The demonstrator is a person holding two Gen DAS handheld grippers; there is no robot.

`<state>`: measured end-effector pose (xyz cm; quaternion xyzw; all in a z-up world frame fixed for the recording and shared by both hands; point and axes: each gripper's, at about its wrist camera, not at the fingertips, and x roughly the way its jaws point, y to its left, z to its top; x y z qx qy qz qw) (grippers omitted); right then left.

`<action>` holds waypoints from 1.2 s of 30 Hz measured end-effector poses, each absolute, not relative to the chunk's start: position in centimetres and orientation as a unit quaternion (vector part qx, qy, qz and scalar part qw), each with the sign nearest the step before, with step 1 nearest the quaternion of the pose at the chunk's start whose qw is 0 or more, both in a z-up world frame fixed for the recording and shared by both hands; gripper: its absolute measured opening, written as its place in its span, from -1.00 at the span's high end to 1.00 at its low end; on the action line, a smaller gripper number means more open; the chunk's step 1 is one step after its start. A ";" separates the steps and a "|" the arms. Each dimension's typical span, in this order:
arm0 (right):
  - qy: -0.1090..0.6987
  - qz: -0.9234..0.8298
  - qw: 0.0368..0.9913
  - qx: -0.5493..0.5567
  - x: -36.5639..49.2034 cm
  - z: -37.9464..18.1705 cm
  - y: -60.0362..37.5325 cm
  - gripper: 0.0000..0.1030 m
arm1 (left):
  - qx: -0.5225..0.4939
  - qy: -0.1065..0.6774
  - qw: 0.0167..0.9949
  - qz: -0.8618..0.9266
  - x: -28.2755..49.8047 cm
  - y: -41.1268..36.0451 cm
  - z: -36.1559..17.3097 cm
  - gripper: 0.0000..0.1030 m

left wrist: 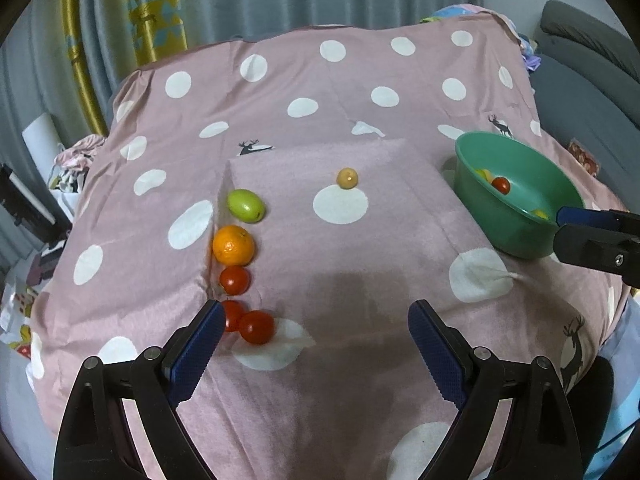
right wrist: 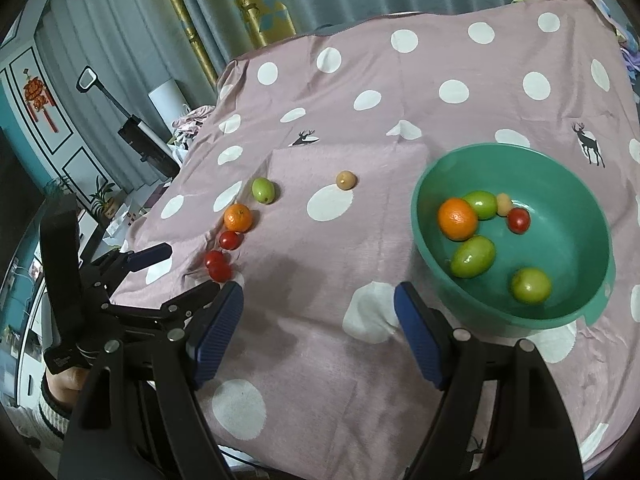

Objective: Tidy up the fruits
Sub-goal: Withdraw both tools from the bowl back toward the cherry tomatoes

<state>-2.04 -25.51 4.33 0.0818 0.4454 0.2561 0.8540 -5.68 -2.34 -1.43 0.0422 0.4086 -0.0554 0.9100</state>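
Left wrist view: the left claw (left wrist: 316, 344), jaws wide and empty, hangs just right of 3 tomatoes (left wrist: 257, 327) lined below the orange (left wrist: 233, 245); the right claw (right wrist: 319, 336), also empty, waits beside the green bowl (right wrist: 596, 216).

Your left wrist camera is looking steeply down from near the table's front edge, facing the pink polka-dot cloth (left wrist: 360, 92) and grey curtains beyond. Your right wrist camera is tilting down likewise, sitting closer to the round green plastic bowl (right wrist: 576, 216). Both views are sharing the loose fruit row, the bowl and the cloth's centre.
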 end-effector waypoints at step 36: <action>0.499 0.307 0.809 0.032 1.1 0.6 -17.2 -0.54 | -0.098 0.411 0.898 -0.124 -4.6 6.9 -3.4 -0.80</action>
